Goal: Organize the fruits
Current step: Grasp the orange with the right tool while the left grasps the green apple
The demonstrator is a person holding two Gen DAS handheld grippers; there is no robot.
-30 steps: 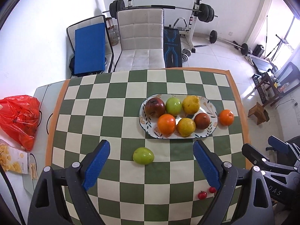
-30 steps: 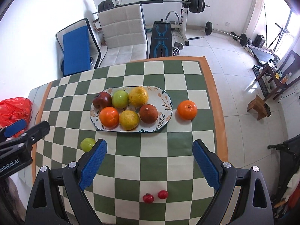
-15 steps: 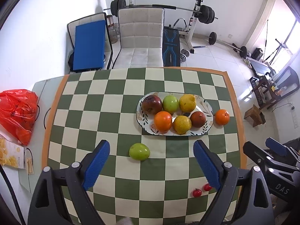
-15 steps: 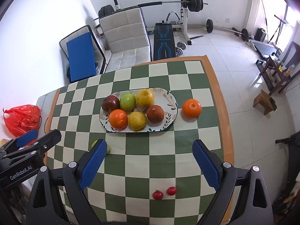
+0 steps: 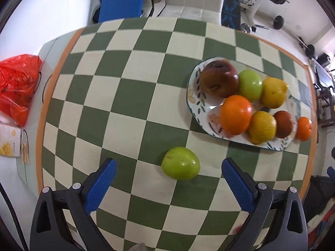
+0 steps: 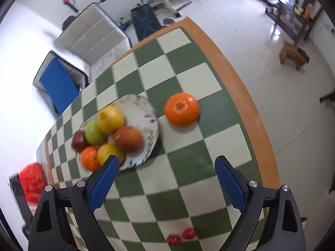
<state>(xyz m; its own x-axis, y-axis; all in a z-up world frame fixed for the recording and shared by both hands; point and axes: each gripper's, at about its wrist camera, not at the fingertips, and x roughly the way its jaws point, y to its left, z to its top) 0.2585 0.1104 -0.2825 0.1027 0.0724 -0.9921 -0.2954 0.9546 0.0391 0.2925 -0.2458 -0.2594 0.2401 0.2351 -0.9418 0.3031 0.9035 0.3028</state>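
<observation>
A loose green apple (image 5: pixel 180 163) lies on the checked tablecloth, just ahead of my left gripper (image 5: pixel 168 174), which is open and empty with its blue pads either side of the fruit and slightly nearer. The patterned oval plate (image 5: pixel 197 108) (image 6: pixel 146 113) carries several fruits: a dark red apple (image 5: pixel 218 79), a green apple, oranges and yellow citrus. A lone orange (image 6: pixel 181 112) (image 5: pixel 304 128) sits on the cloth right of the plate, ahead of my open, empty right gripper (image 6: pixel 166 170). Two cherry tomatoes (image 6: pixel 182 236) lie low between the right fingers.
The table's orange border (image 6: pixel 249 96) runs close to the lone orange on the right. A red plastic bag (image 5: pixel 17 85) and a snack box (image 5: pixel 9 144) sit off the cloth at left. Chairs (image 5: pixel 188 2) and gym equipment stand beyond the table.
Both grippers have dropped closer to the table. The left one now faces the loose green apple. The right one has swung right toward the lone orange. Both stay open.
</observation>
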